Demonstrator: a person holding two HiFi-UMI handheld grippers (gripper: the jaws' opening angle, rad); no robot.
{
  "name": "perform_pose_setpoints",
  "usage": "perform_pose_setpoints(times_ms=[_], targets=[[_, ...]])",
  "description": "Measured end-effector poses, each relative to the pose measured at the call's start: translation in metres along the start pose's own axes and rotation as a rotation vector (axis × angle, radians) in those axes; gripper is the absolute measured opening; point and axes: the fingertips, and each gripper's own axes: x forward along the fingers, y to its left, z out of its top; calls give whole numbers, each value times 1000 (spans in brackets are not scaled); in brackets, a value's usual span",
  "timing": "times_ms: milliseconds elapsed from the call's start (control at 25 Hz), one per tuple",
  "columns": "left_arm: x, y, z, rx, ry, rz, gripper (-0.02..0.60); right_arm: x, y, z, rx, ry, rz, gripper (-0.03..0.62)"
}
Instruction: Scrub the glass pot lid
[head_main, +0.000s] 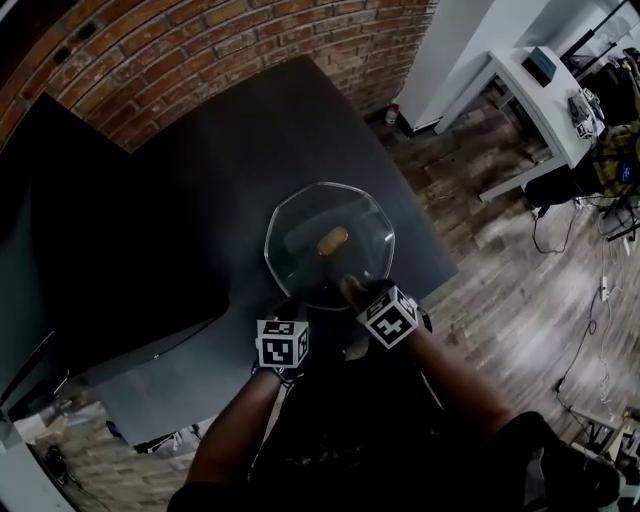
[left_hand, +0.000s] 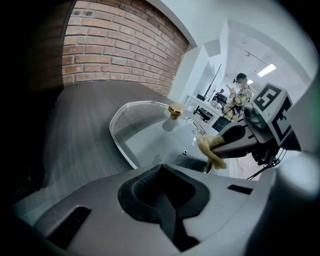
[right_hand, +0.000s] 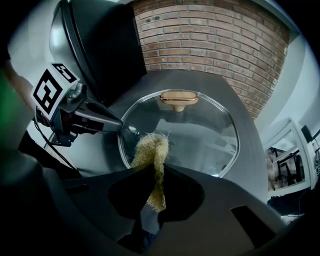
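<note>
The clear glass pot lid lies flat on the dark grey table. The right gripper is clamped on a frayed yellow fibre scrubber (a floppy tuft), which hard strokes could tug free. The left gripper, its jaws pressed together and empty, sits at the near rim, so the lid may skate.

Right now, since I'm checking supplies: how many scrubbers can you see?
1. The scrubber is clamped in the right gripper, over the glass lid's near rim. Others could be out of view.
</note>
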Motion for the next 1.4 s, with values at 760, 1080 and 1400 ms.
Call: perform_pose_setpoints(times_ms=[760,1080,1400], targets=[[-2,-1,0,-2,-5,-26,34,23,57,38,-36,17,124,49],[-2,-1,1,-8,-7,-30,34,28,65,41,-71,38,140,49],[-2,-1,1,-9,-8,-28,34,26,65,41,-49,-43,166,49]])
